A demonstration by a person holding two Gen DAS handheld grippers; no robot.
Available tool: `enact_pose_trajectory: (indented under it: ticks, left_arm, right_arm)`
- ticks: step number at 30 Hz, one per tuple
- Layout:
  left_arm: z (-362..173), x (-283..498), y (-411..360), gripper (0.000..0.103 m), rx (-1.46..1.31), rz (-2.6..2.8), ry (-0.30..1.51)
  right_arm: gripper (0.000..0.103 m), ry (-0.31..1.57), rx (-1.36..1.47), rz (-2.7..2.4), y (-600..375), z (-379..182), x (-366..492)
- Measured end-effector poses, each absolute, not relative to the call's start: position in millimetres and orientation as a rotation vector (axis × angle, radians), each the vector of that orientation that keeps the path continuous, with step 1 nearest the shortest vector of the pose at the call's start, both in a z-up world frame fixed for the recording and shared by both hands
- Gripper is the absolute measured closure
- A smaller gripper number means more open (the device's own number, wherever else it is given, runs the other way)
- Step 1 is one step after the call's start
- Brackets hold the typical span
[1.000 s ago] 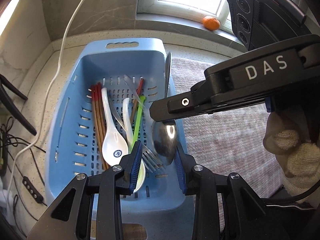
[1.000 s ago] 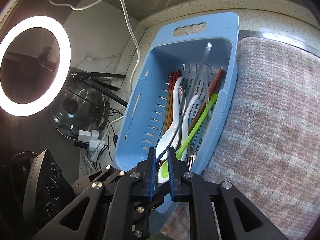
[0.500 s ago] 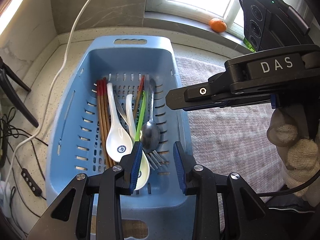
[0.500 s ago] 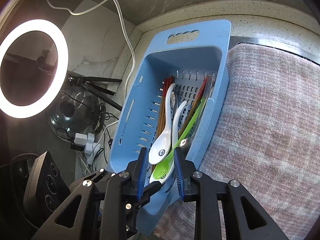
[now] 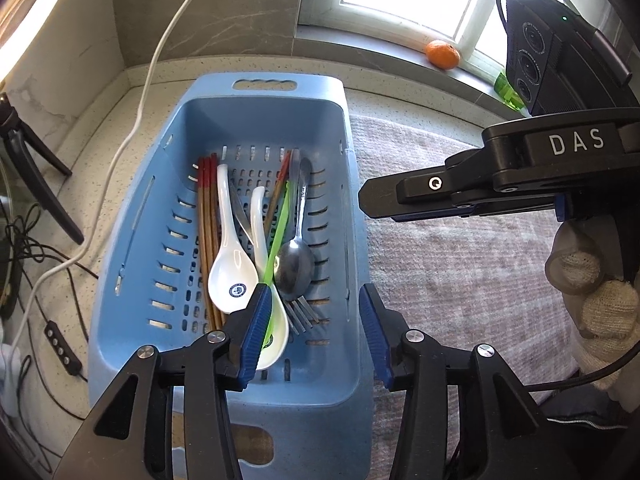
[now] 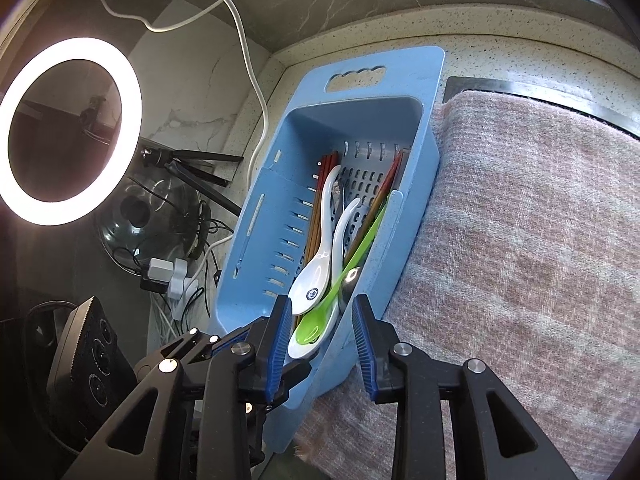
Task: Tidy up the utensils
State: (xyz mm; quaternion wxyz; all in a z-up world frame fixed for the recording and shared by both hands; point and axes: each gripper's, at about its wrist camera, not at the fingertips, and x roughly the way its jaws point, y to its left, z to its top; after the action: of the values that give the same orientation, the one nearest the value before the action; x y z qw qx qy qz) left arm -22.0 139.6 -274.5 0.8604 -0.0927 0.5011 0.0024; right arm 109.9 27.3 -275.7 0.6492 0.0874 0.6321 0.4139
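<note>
A blue slotted basket (image 5: 132, 240) (image 6: 264, 216) holds several utensils: a metal spoon (image 5: 295, 264) lying at its right side, a white ceramic spoon (image 5: 232, 272) (image 6: 314, 280), a second white spoon (image 5: 264, 240), a green plastic spoon (image 5: 280, 224) (image 6: 320, 316), a fork (image 5: 302, 314) and red-tipped wooden chopsticks (image 5: 208, 220) (image 6: 320, 200). My left gripper (image 5: 314, 328) is open and empty above the basket's near end. My right gripper (image 6: 320, 340) is open and empty over the basket's near right edge; it also shows in the left wrist view (image 5: 460, 196).
A pinkish-grey towel (image 5: 460, 260) (image 6: 520, 240) lies right of the basket. A white cable (image 5: 140, 112), a ring light (image 6: 68, 132), a tripod and power strips stand at the left. An orange (image 5: 442, 54) sits on the window sill.
My right gripper opened and let go of the metal spoon, which now lies in the basket. The right gripper drew back to the right; both views pulled back slightly.
</note>
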Motion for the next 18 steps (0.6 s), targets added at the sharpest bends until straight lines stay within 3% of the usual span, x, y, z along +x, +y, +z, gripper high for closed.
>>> enact_pose_trajectory:
  ticks: [9,14,16,18]
  left_arm:
    - [-270.6,-27.4,131.8,0.047,-0.209,0.064,1.049]
    - [-263.9,-33.9,127.1,0.035,-0.234,0.148,1.035]
    - [-259.7,-36.7,125.5,0.035,-0.238,0.195,1.027]
    - [-253.2,-40.8,123.8,0.035,-0.249,0.234,1.007]
  right_arm:
    - [0.065,1.392,0.163,0.939,7.1,-268.7,108.5]
    - [0.062,1.323,0.112,0.932,-7.4,-258.3,103.9]
    - [0.052,1.277,0.089,0.928,-14.4,-251.9,101.2]
    - [0.05,1.217,0.068,0.926,-22.5,-243.5,97.2]
